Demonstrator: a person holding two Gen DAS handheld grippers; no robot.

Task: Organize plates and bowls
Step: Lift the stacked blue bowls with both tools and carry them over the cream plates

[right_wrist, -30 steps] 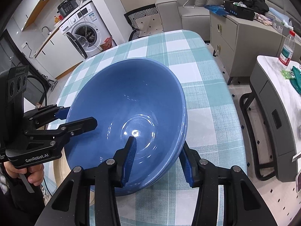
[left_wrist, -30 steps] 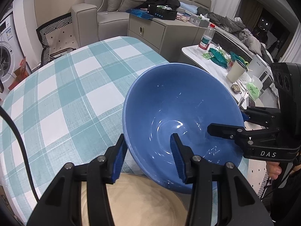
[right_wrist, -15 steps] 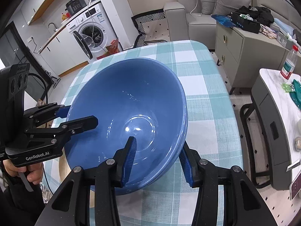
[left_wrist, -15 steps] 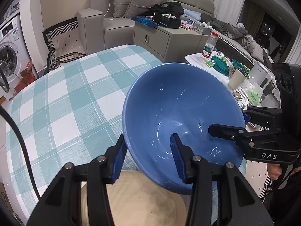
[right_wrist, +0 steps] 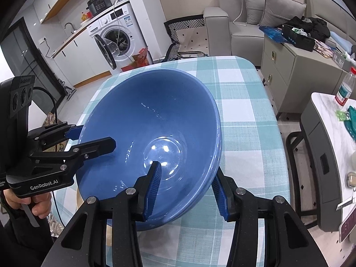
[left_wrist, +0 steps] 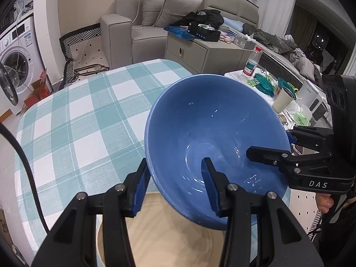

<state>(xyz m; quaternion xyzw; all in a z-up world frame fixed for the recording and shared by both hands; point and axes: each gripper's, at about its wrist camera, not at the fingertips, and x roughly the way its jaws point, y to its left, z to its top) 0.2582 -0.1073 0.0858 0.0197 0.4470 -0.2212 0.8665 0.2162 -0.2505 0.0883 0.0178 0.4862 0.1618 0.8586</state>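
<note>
A large blue bowl hangs in the air above the checked table, held by both grippers on opposite rims. My left gripper is shut on its near rim, one finger inside and one outside. My right gripper is shut on the other rim the same way; the bowl fills the right wrist view. A beige plate lies on the table under the bowl, partly hidden by my left fingers.
The teal and white checked table stretches away to the left. A white side table with a bottle, a cup and teal items stands beyond the table's right edge. A grey cabinet and a sofa are behind.
Both grippers have lifted the blue bowl higher above the table, still gripping its two rims. More of the room shows behind it.
</note>
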